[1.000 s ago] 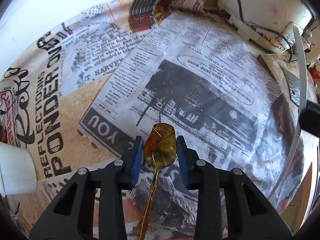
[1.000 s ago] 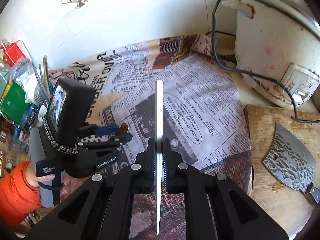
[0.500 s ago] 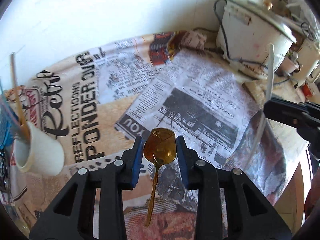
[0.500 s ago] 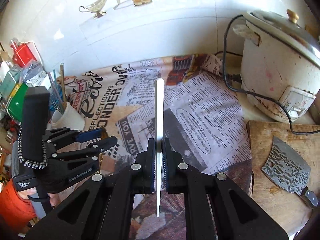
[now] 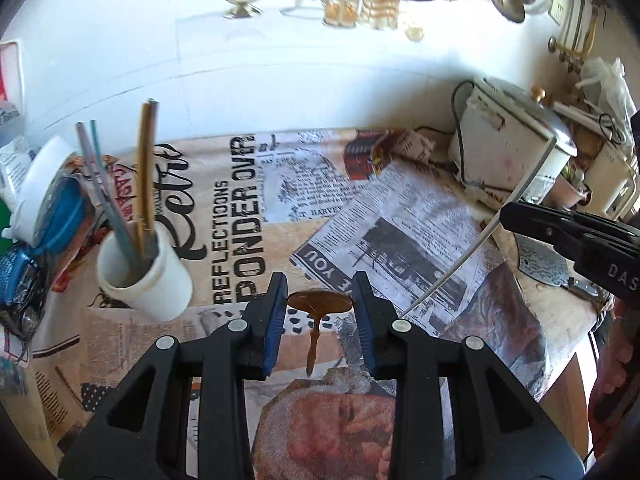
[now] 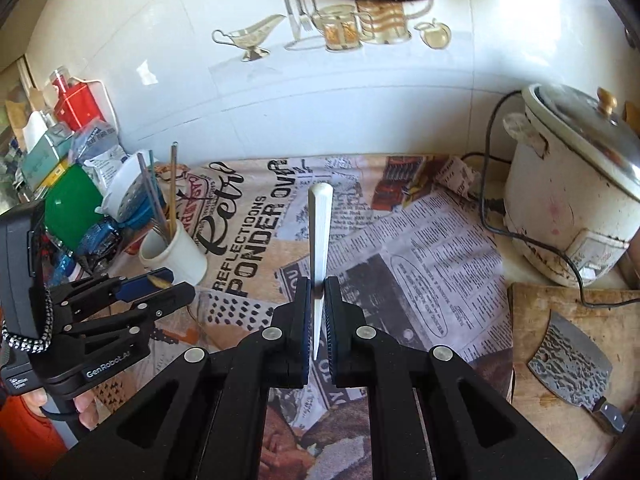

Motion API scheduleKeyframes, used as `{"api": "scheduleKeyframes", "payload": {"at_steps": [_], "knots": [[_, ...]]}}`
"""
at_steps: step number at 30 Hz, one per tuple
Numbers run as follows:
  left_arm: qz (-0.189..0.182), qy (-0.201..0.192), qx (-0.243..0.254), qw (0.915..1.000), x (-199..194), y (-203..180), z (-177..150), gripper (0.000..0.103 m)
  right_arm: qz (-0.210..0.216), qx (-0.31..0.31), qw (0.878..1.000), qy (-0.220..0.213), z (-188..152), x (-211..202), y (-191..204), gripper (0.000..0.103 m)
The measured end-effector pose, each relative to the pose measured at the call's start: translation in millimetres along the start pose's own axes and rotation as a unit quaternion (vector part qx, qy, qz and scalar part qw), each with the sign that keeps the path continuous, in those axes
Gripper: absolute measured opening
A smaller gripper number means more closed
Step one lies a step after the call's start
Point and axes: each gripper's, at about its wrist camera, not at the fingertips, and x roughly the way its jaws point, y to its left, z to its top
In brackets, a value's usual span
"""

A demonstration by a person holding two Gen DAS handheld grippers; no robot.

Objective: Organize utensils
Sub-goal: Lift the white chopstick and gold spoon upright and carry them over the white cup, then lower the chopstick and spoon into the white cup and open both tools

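Left wrist view: your left gripper (image 5: 320,308) clamps a gold spoon (image 5: 319,303); your right gripper (image 6: 318,312) pinches a white utensil (image 6: 319,232).

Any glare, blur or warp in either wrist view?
Left wrist: white tiled wall blown out, chopsticks in the white ceramic cup slightly smeared. Right wrist: window glint on that wall, sharp focus. Both: heavy fisheye bending, dark corners.

One spoon (image 5: 320,302), one cleaver (image 6: 570,350), perhaps four chopsticks (image 6: 173,190).
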Motion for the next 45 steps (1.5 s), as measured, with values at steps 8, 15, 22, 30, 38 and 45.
{"api": "scheduleKeyframes", "payload": {"at_steps": [8, 15, 22, 30, 38, 45], "knots": [[0.013, -0.051, -0.029, 0.9982, -49, 30, 7, 0.032, 0.018, -0.027, 0.999, -0.026, 20, -5, 32, 0.006], [0.029, -0.097, -0.051, 0.9936, -89, 63, 24, 0.032, 0.037, -0.051, 0.996, -0.056, 43, -10, 63, 0.006], [0.032, -0.14, -0.068, 0.9872, -120, 101, 40, 0.032, 0.054, -0.077, 0.992, -0.083, 65, -10, 102, 0.006], [0.032, -0.159, -0.074, 0.984, -129, 145, 59, 0.032, 0.069, -0.084, 0.989, -0.097, 84, 3, 141, 0.006], [0.026, -0.142, -0.09, 0.9854, -110, 185, 68, 0.032, 0.092, -0.093, 0.988, -0.087, 99, 29, 179, 0.006], [0.012, -0.113, -0.104, 0.9881, -77, 207, 66, 0.032, 0.099, -0.103, 0.988, -0.057, 99, 61, 198, 0.006]]}}
